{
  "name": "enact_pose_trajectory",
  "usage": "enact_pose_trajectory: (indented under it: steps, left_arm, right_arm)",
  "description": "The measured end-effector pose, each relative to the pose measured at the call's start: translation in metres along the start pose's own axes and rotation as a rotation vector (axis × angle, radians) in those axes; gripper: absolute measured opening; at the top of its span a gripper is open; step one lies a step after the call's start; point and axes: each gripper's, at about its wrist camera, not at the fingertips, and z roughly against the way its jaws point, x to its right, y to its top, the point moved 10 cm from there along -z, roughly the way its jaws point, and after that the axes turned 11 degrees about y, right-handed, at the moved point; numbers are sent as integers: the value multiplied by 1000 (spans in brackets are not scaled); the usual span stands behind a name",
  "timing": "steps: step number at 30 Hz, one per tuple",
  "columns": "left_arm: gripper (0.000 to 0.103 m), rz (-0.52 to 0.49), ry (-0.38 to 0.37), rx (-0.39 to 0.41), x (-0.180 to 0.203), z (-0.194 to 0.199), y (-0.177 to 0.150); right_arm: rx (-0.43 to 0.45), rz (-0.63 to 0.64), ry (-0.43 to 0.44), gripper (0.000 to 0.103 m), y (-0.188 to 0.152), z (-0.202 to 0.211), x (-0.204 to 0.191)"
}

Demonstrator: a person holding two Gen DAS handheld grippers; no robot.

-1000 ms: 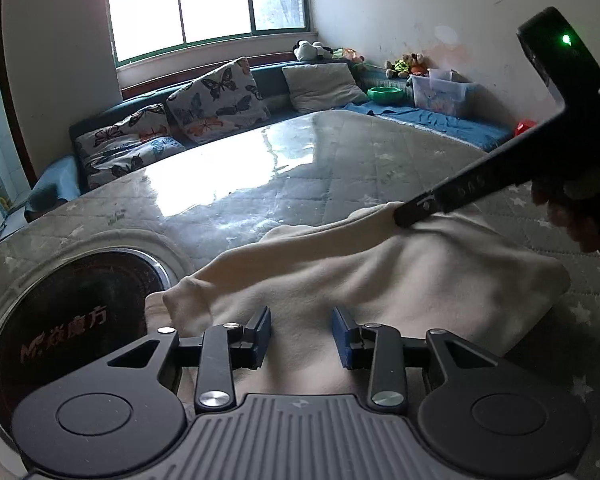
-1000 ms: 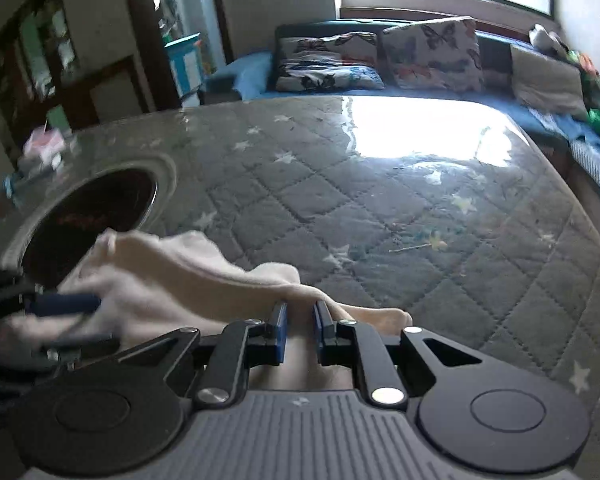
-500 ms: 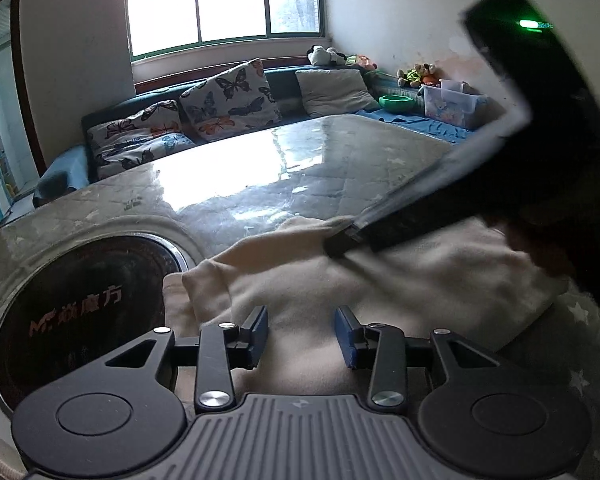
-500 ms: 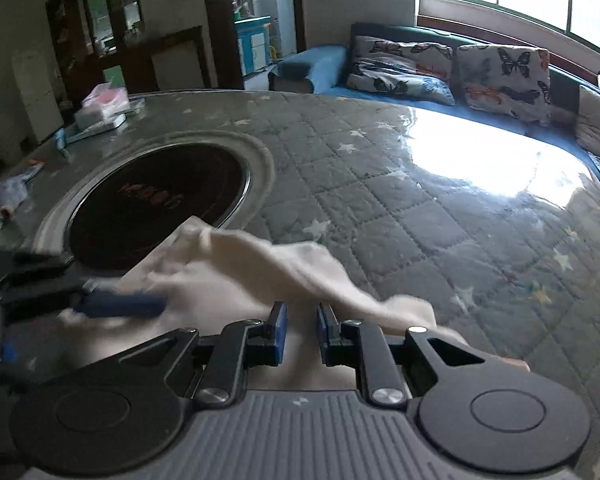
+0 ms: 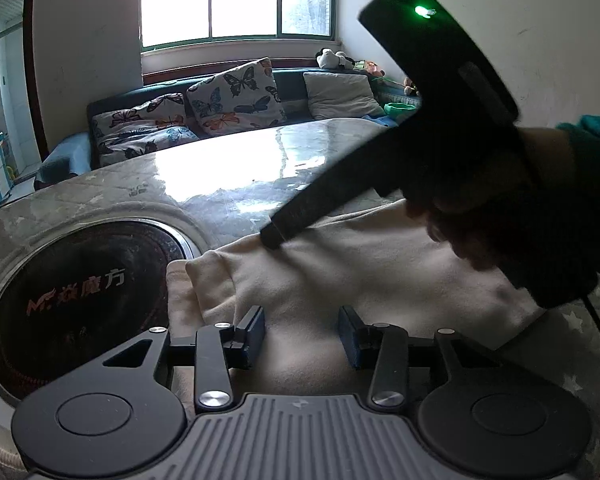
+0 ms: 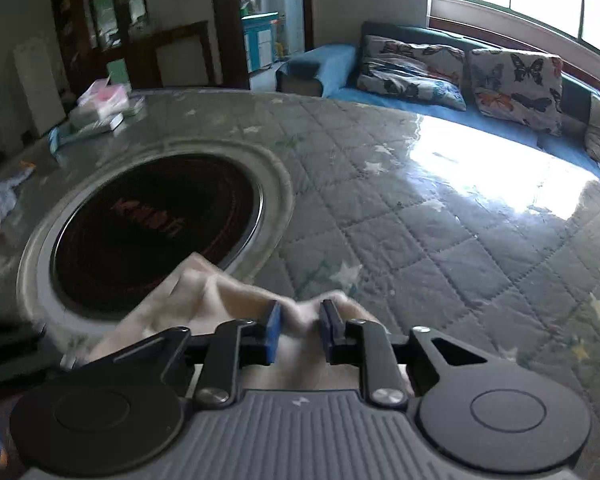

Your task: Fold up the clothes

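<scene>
- The cream garment [image 5: 380, 280] lies bunched on the quilted, star-patterned table [image 6: 440, 248], its left edge lapping onto the rim of the round black cooktop [image 5: 80, 304] set into the tabletop.
- The left gripper [image 5: 301, 334] hovers low over the near part of the cloth, its blue-padded fingers well apart with nothing between them.
- From two o'clock in the left wrist view, the right gripper [image 5: 274, 238] slants down, held in a person's hand [image 5: 512, 232] with a teal sleeve, and its tip touches the garment's far edge.
- In the right wrist view its fingers [image 6: 274, 330] stand a little apart with a ridge of cloth between them; whether the pads press it, I cannot tell.
- Butterfly-print cushions [image 5: 236, 96] line a sofa at twelve o'clock beneath the window.
</scene>
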Motion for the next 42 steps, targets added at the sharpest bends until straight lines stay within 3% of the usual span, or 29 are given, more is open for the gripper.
enact_pose_trajectory:
  steps: [3, 10, 16, 24, 35, 42]
  left_arm:
    - [44, 21, 3, -5, -6, -4, 5]
    - [43, 71, 11, -16, -18, -12, 15]
    - [46, 90, 54, -35, -32, -25, 13]
    - [45, 65, 108, -14, -33, -11, 3]
    - [45, 133, 41, -65, -28, 8, -14]
    - [45, 96, 3, -59, -11, 25, -21]
  right_arm:
    - [13, -15, -2, 21, 7, -3, 2]
    - [45, 23, -17, 24, 5, 44, 0]
    - [14, 25, -25, 26, -37, 79, 0]
    - [-9, 31, -9, 30, -97, 103, -13]
    - [-10, 73, 17, 32, -124, 122, -9]
    - [-25, 66, 17, 32, -134, 139, -10]
